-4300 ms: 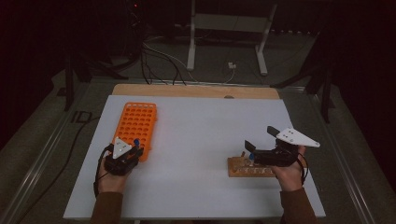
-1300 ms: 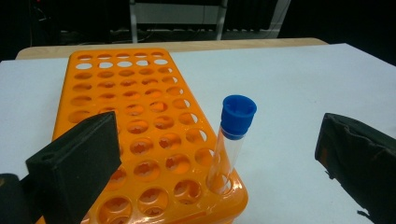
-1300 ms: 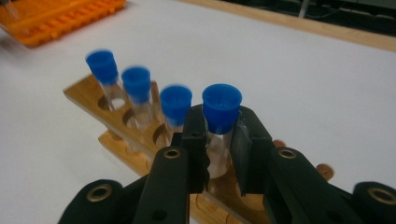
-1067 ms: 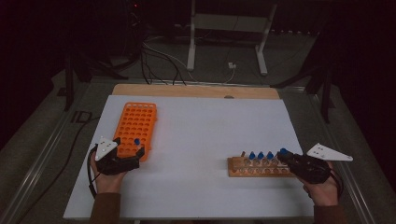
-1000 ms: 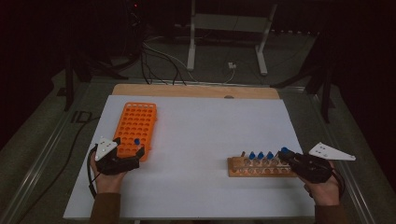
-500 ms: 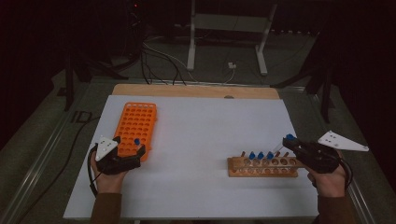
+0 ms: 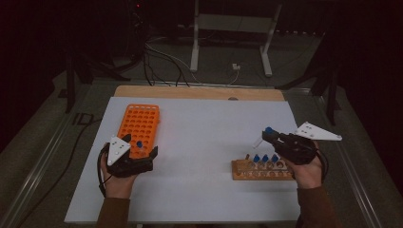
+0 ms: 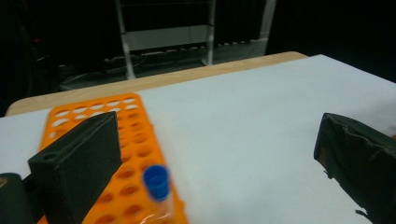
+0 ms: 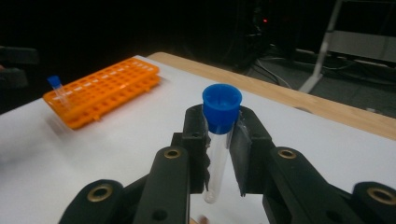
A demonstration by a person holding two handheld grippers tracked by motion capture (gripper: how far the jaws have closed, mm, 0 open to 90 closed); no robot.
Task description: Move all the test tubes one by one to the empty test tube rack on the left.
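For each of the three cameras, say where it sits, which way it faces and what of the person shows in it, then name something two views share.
High view: above the person's side, facing forward and down on the table; both forearms, left gripper, right gripper.
Left gripper view: rides the left gripper, facing the orange rack between open jaws.
Right gripper view: rides the right gripper, whose jaws clamp a blue-capped tube.
Shared: the orange rack, in all three.
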